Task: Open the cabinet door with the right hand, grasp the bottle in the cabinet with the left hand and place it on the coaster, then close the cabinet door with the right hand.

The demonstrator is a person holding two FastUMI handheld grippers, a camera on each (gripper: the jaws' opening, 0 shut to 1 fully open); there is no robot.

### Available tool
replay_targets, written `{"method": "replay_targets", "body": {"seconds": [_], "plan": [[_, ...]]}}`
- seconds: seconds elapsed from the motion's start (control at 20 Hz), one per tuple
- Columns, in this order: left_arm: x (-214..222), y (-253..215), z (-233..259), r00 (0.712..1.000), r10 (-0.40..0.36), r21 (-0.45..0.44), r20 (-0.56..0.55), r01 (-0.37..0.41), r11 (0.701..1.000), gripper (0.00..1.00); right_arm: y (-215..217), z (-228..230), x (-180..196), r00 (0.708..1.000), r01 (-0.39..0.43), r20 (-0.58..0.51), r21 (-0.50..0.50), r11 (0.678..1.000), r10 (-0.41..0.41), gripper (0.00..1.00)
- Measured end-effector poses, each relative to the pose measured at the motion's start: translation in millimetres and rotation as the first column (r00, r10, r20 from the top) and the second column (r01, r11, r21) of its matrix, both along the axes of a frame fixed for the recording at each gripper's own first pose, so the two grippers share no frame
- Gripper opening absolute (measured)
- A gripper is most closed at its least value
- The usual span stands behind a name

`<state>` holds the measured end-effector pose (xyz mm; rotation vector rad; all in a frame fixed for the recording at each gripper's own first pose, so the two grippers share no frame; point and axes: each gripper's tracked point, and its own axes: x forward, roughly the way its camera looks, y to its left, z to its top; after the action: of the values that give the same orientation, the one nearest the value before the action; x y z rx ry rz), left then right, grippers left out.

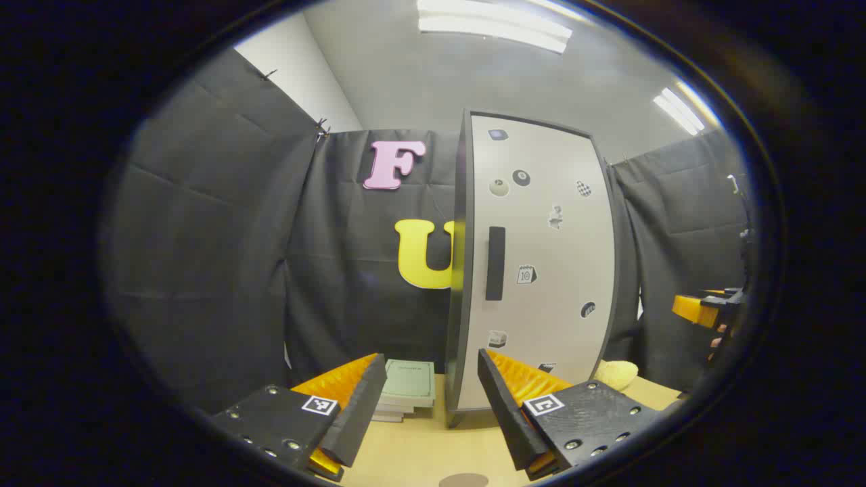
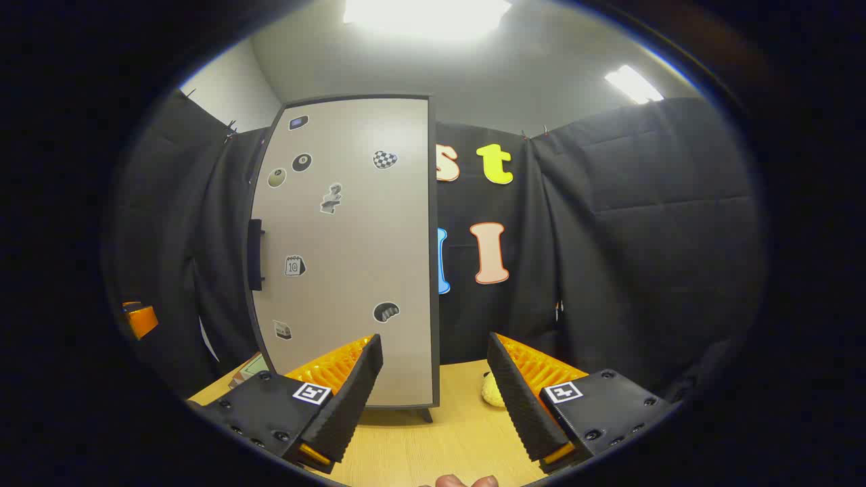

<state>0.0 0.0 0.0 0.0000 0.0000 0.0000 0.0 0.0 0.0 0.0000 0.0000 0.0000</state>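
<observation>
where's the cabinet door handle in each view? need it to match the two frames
Left gripper view: the handle is a dark vertical bar near picture centre, on the left part of the shut cabinet door.
Right gripper view: the handle sits left of centre, at the door's left edge, seen nearly side-on.
Shared landmark: the calendar sticker just right of the handle in both.

door (image 1: pixel 541 270) closed, blocks cabinet | handle (image 1: pixel 495 263) reachable | table (image 1: pixel 419 446) in front seemingly free
</observation>
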Motion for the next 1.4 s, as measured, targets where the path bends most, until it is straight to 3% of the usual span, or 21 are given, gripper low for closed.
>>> {"method": "replay_targets", "body": {"seconds": [0.05, 0.25, 0.3, 0.35, 0.9, 1.35, 1.4], "plan": [[-1, -1, 0, 1.000, -0.006, 0.005, 0.001, 0.005, 1.000, 0.82, 1, 2, 0, 1.000, -0.004, 0.001, 0.000, 1.000, 0.004, 0.99], [-2, 0, -2, 1.000, -0.021, 0.029, -0.003, 0.021, 0.999, 0.82, 8, 3, -1, 1.000, -0.026, -0.006, 0.001, 1.000, 0.026, 0.98], [-3, 0, -2, 1.000, -0.025, 0.026, -0.004, 0.025, 0.999, 0.82, 9, 4, -1, 1.000, -0.029, -0.006, 0.001, 1.000, 0.029, 0.94], [-5, 1, -3, 1.000, -0.030, 0.023, -0.006, 0.030, 0.999, 0.82, 10, 7, -2, 0.999, -0.032, -0.004, 0.002, 0.999, 0.032, 0.99], [-8, 7, -17, 0.998, -0.040, 0.029, -0.038, 0.041, 0.999, 0.82, 37, 29, 5, 0.995, -0.096, 0.017, -0.016, 0.995, 0.097, 0.99], [-17, 25, -38, 0.997, -0.011, -0.011, -0.076, 0.011, 1.000, 0.82, 89, 69, 34, 0.980, -0.193, 0.047, 0.007, 0.981, 0.193, 0.98], [-18, 30, -39, 0.997, -0.001, -0.015, -0.076, -0.001, 1.000, 0.82, 97, 73, 38, 0.978, -0.205, 0.052, 0.010, 0.979, 0.204, 0.94]]}}
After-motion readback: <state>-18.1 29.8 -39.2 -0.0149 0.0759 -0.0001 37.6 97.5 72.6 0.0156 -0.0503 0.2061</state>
